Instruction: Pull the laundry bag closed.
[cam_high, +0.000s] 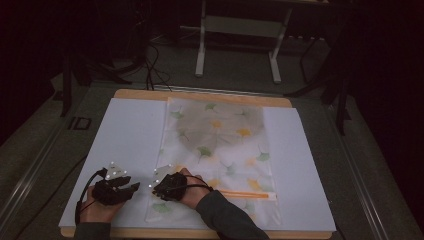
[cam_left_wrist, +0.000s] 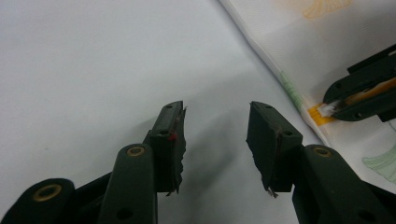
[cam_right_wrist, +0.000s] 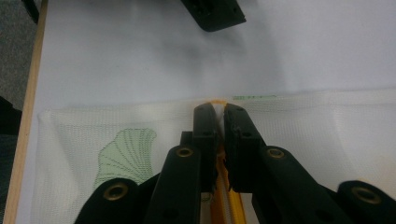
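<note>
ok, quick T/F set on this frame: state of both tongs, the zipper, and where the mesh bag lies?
1. The left tongs are open over the bare white board. True.
2. The right tongs are open above the mesh bag. False: they are closed at the orange zipper.
3. The bag lies flat on the board. True.
4. The left tongs grip the bag's edge. False: they hold nothing, beside the bag.

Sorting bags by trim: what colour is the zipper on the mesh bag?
Orange-yellow zipper, clearest in the right gripper view.
</note>
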